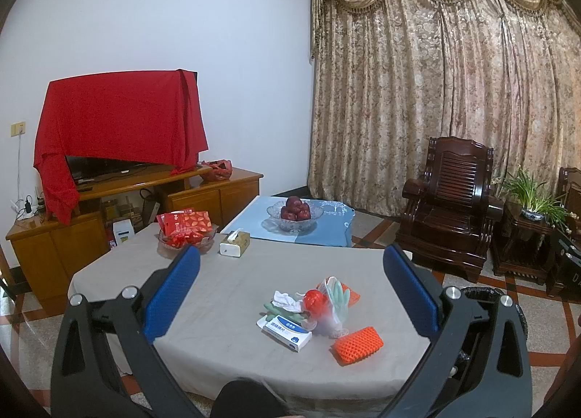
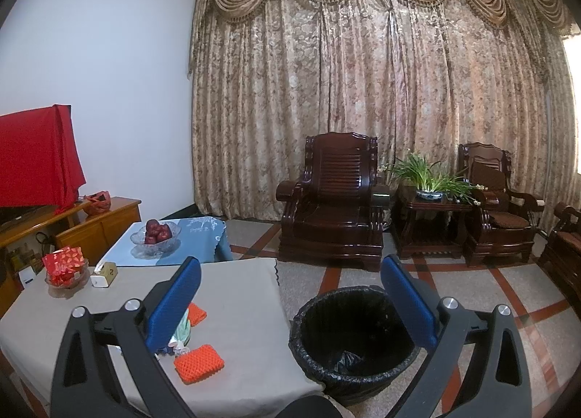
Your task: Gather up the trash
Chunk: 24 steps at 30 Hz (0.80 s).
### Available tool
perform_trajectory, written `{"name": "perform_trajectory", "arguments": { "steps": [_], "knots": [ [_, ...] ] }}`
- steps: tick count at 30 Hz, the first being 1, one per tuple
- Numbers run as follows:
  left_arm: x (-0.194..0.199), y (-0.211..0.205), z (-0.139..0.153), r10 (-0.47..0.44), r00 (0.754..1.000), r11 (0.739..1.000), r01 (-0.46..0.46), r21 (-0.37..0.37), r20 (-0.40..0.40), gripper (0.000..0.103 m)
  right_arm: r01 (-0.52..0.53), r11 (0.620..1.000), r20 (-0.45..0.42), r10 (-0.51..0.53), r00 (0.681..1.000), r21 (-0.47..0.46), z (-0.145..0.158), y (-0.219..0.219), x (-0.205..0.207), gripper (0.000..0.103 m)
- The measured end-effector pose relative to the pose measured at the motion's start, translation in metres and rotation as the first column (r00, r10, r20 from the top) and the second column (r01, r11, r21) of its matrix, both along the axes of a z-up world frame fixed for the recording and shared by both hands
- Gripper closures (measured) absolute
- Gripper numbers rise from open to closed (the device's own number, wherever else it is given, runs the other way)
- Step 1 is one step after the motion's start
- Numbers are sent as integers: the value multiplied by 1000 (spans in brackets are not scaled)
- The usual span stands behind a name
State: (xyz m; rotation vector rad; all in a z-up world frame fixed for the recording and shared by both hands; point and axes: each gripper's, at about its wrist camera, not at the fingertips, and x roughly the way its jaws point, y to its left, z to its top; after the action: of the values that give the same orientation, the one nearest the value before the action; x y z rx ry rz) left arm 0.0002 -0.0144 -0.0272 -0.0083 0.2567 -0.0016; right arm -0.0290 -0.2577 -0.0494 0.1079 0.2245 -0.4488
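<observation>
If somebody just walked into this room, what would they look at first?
Probably the big red cloth draped over the TV on the wooden cabinet by the left wall, and the huge flowery curtain covering the back wall. Closer in, a bright little pile of trash sits on the grey table, with an orange foam net beside it and a black-lined bin waiting on the floor by the table's right edge.
</observation>
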Motion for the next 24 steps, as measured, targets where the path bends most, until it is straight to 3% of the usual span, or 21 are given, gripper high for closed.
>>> {"name": "perform_trajectory", "arguments": {
  "steps": [12, 18, 24],
  "knots": [
    [10, 7, -17, 0, 999, 1000, 0, -4, -52, 5, -59, 998, -46, 60, 997, 8, -6, 3, 14, 6],
    [29, 17, -26, 10, 992, 1000, -11, -10, -123, 5, -111, 994, -104, 111, 988, 9, -21, 12, 38, 6],
    [53, 34, -54, 14, 973, 999, -21, -28, -230, 5, -166, 986, -171, 166, 971, 10, -44, 26, 68, 6]
  ]
}}
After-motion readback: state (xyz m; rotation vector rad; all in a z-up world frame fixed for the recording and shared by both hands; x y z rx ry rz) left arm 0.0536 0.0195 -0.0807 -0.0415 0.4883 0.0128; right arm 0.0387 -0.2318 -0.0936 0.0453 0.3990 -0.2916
